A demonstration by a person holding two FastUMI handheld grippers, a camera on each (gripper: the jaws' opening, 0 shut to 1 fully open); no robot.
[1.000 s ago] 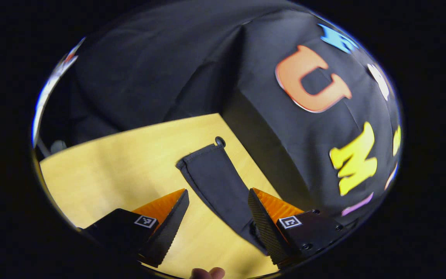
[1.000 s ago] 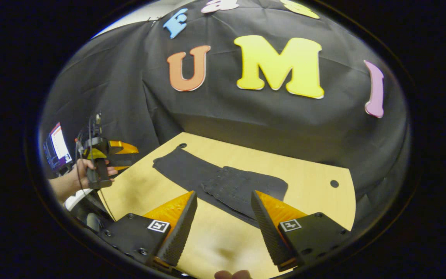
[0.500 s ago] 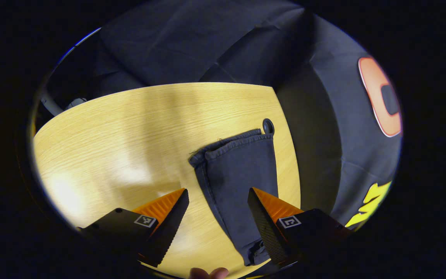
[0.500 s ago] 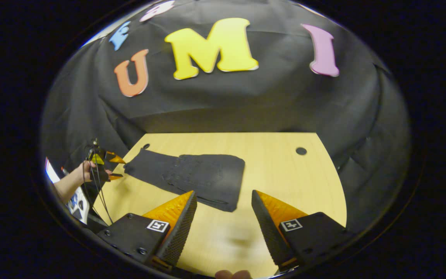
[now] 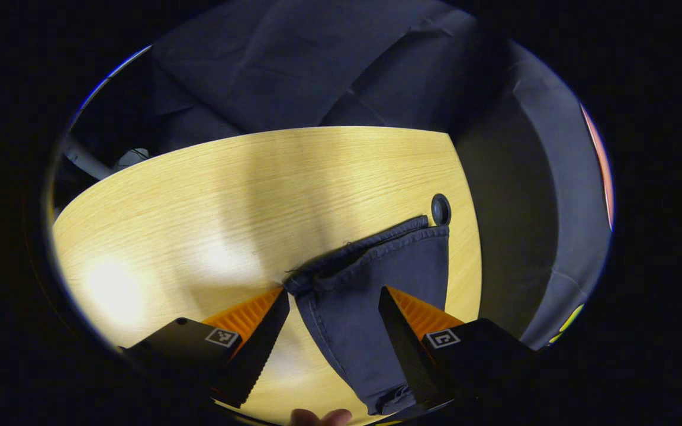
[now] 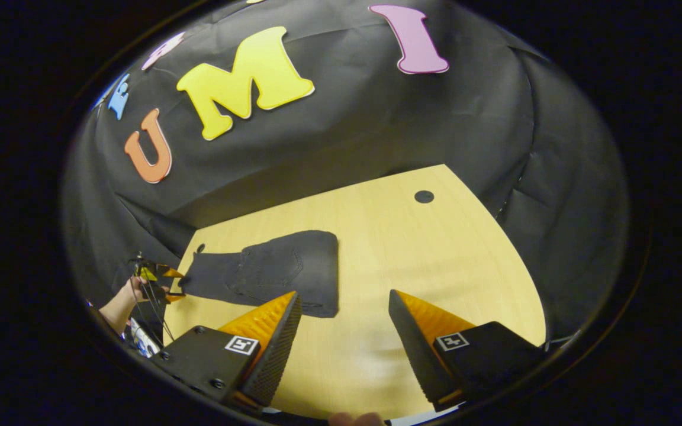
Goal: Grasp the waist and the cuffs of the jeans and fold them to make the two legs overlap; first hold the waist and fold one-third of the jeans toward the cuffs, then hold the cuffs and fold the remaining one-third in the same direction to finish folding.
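Note:
Dark jeans (image 6: 276, 269) lie on the wooden table (image 6: 436, 266), the waist part folded over the legs. In the left gripper view the two stacked cuffs (image 5: 376, 245) end beside a small table hole (image 5: 440, 208). My left gripper (image 5: 332, 302) is open low over the legs, with the cloth between its fingers and the near cuff corner at one fingertip (image 5: 279, 299). The right gripper view shows this left gripper (image 6: 173, 284) at the cuff end, held by a hand (image 6: 119, 305). My right gripper (image 6: 344, 307) is open above bare table, near the folded edge, holding nothing.
Black cloth walls close in the table's far and side edges. Another small hole (image 6: 424, 196) marks the table's far right corner. Bare wood spreads to the right of the jeans. A white cable (image 5: 89, 165) shows past the table's left edge.
My left gripper has come down onto the cuff end, so the legs now sit between its fingers. My right gripper has swung away to the right of the jeans, staying open.

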